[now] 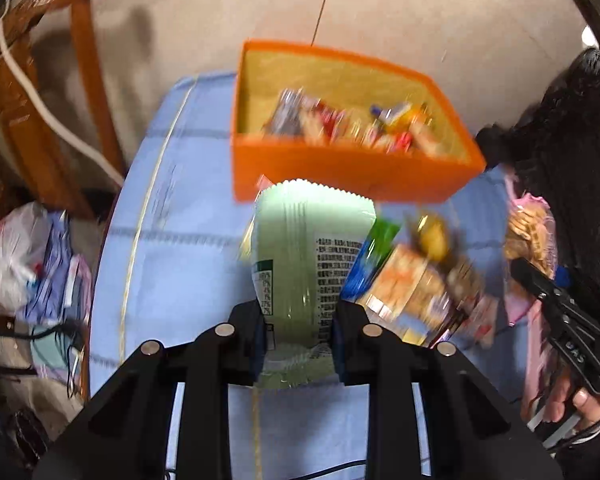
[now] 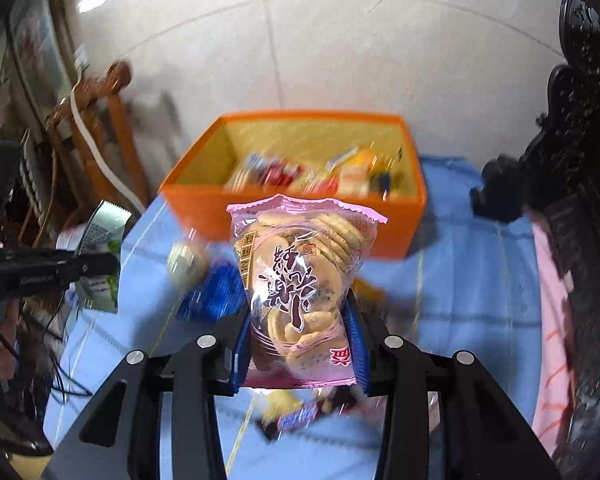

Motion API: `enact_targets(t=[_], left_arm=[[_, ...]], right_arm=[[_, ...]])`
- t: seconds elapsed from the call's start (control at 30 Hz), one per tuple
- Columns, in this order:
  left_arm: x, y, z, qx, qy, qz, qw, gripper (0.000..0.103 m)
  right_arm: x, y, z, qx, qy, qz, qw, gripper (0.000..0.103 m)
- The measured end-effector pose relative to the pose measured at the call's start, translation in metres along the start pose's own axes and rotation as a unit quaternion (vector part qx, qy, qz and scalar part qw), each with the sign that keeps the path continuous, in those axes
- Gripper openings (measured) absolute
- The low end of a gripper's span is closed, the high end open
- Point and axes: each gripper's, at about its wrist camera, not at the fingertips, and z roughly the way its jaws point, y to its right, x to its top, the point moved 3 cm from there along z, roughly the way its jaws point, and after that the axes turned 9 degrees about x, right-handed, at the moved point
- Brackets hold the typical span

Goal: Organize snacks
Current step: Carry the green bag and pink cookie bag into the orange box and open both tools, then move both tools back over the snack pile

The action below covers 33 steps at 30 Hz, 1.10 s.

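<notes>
Your left gripper (image 1: 300, 344) is squeezed tight on a pale green snack packet (image 1: 308, 256). You hold it up above the blue cloth (image 1: 180, 264), just in front of the orange box (image 1: 340, 172). Your right gripper (image 2: 298, 354) is squeezed tight on a pink bag of rice crackers (image 2: 300, 276), also held up near that box. More snacks (image 2: 320, 176) sit inside the box. A blurry pile of snack packs (image 1: 416, 280) lies on the cloth between your two grippers.

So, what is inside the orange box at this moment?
The orange box holds a loose heap of small wrapped snacks, red, yellow and blue, blurred. Its near wall and the pink cracker bag cover the front part of the floor, so anything there is hidden.
</notes>
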Motion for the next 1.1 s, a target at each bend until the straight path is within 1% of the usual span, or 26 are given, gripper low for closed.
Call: enact_targets(t=[0.07, 0.13, 0.2, 0.23, 0.37, 0.47, 0.53, 0.57, 0.6, 0.63, 0.67, 0.7, 0.73, 0.77, 0.83, 0.9, 1.0, 1.1], left_arm=[[0.024, 0.01, -0.007, -0.011, 0.018, 0.002, 0.9998, 0.025], [0.044, 0.018, -0.01, -0.018, 0.032, 0.005, 0.9993, 0.025], [0.066, 0.022, -0.005, -0.027, 0.032, 0.002, 0.9991, 0.025], [0.079, 0.024, 0.001, -0.023, 0.033, 0.005, 0.9992, 0.025], [0.104, 0.03, 0.02, 0.0, 0.03, 0.012, 0.9995, 0.025], [0.122, 0.034, 0.036, 0.005, 0.024, 0.019, 0.9995, 0.025], [0.133, 0.036, 0.046, 0.002, 0.017, 0.015, 0.9997, 0.025], [0.138, 0.038, 0.052, -0.005, 0.013, 0.013, 0.9998, 0.028], [0.141, 0.039, 0.055, -0.007, 0.011, 0.011, 0.9999, 0.039], [0.143, 0.04, 0.058, 0.002, 0.014, 0.009, 0.9999, 0.051], [0.146, 0.041, 0.056, 0.026, 0.032, 0.012, 0.9991, 0.085], [0.146, 0.042, 0.052, 0.043, 0.049, 0.015, 0.9978, 0.099], [0.145, 0.043, 0.045, 0.058, 0.073, 0.02, 0.9954, 0.099], [0.142, 0.046, 0.04, 0.056, 0.087, 0.034, 0.994, 0.099], [0.136, 0.049, 0.041, 0.044, 0.073, 0.047, 0.9952, 0.099], [0.129, 0.047, 0.041, 0.041, 0.057, 0.044, 0.9965, 0.099], [0.115, 0.041, 0.034, 0.037, 0.056, 0.038, 0.9971, 0.099], [0.097, 0.032, 0.03, 0.036, 0.049, 0.033, 0.9977, 0.099]], right_arm=[[0.025, 0.011, 0.009, -0.004, 0.009, 0.007, 1.0, 0.041], [0.041, 0.022, 0.015, -0.005, 0.016, 0.016, 1.0, 0.041], [0.056, 0.029, 0.023, -0.008, 0.021, 0.026, 0.999, 0.041], [0.065, 0.033, 0.03, -0.011, 0.022, 0.03, 0.999, 0.041], [0.09, 0.046, 0.056, -0.016, 0.019, 0.041, 0.999, 0.041], [0.104, 0.051, 0.075, -0.02, 0.012, 0.04, 0.999, 0.041], [0.113, 0.054, 0.087, -0.02, 0.008, 0.045, 0.999, 0.041], [0.116, 0.056, 0.091, -0.023, 0.011, 0.048, 0.999, 0.042], [0.118, 0.056, 0.094, -0.024, 0.015, 0.048, 0.998, 0.043], [0.121, 0.055, 0.096, -0.038, 0.025, 0.043, 0.998, 0.046], [0.121, 0.054, 0.096, -0.052, 0.032, 0.039, 0.997, 0.063], [0.121, 0.052, 0.094, -0.07, 0.043, 0.03, 0.996, 0.079], [0.12, 0.047, 0.087, -0.082, 0.062, 0.016, 0.995, 0.082], [0.119, 0.044, 0.084, -0.079, 0.071, 0.007, 0.994, 0.084], [0.114, 0.04, 0.08, -0.072, 0.064, -0.003, 0.995, 0.084], [0.107, 0.039, 0.073, -0.066, 0.062, 0.004, 0.996, 0.084], [0.092, 0.039, 0.059, -0.053, 0.062, 0.019, 0.996, 0.084], [0.069, 0.039, 0.043, -0.039, 0.057, 0.029, 0.997, 0.084]])
